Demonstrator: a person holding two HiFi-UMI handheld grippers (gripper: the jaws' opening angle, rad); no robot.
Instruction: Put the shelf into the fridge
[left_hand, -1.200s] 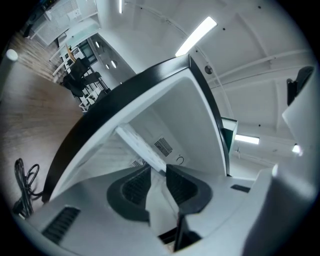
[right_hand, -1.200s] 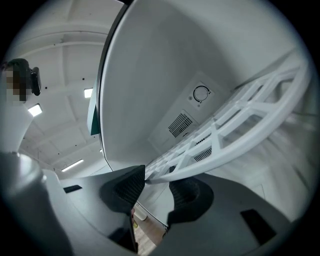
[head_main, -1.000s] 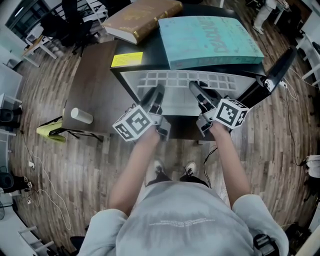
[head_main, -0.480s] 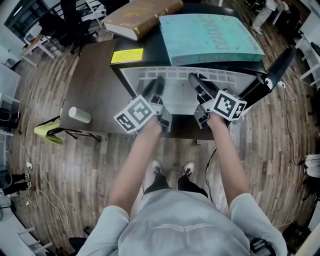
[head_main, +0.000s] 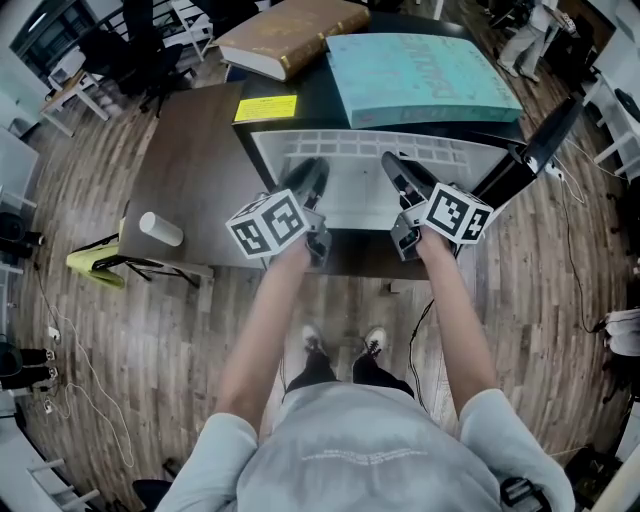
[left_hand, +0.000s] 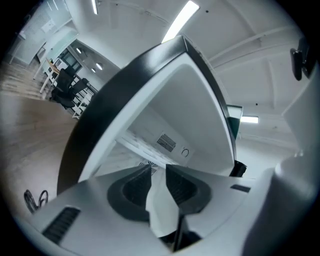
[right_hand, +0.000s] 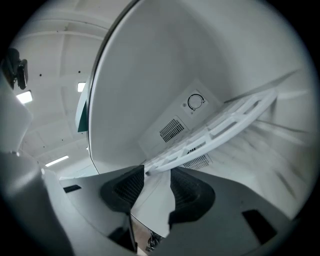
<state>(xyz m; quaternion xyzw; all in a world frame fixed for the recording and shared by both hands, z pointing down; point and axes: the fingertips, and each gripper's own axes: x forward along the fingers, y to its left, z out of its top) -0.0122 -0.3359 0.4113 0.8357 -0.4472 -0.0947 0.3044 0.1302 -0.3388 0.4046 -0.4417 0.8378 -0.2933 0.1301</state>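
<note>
Seen from above in the head view, the white slotted shelf (head_main: 355, 165) lies partly inside the small black fridge (head_main: 250, 150). My left gripper (head_main: 308, 180) reaches to the shelf's front left, and its jaws stand narrow on the shelf's edge (left_hand: 161, 200). At the front right is my right gripper (head_main: 395, 172). Its jaws have just been opening, and the pads (right_hand: 187, 192) stand off the shelf. The shelf (right_hand: 220, 127) slants across the white fridge interior, with its near corner at the fingertips of the right gripper (right_hand: 152, 175).
The black fridge door (head_main: 535, 145) hangs open at the right. A teal box (head_main: 420, 75), a brown book (head_main: 290, 30) and a yellow label (head_main: 265, 108) are on the fridge top. A brown table (head_main: 190, 170) with a white cup (head_main: 160, 230) stands left. Wooden floor lies below.
The left gripper's marker cube has rolled a little. Both grippers stay at the shelf's front edge, and the shelf sits slightly deeper in the fridge opening.
</note>
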